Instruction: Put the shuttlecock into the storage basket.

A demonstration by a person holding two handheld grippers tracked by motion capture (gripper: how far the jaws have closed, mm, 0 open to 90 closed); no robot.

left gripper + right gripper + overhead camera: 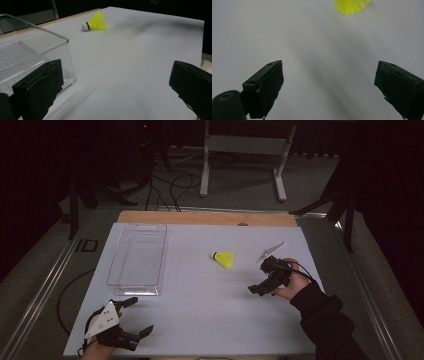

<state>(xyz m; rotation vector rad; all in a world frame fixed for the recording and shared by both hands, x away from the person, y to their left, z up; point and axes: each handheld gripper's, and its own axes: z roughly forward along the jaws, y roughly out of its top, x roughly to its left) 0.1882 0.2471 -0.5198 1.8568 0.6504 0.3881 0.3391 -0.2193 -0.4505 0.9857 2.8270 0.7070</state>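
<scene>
We see open white sheet [200, 305] between the right gripper [261, 279] and the shuttlecock [223, 258], nothing in that lane. In the right gripper view both jaws stand wide apart over bare sheet, shuttlecock skirt [352, 5] straight ahead at the top edge. Left gripper [134, 316] sits at the near left corner, jaws spread; the clear tray [114, 265] stands just beyond it, and its near corner wall [63, 47] is right beside the left jaw in the left gripper view. To the right of the tray the path to the shuttlecock [95, 23] is unobstructed. Middle and near edge of the sheet are bare
</scene>
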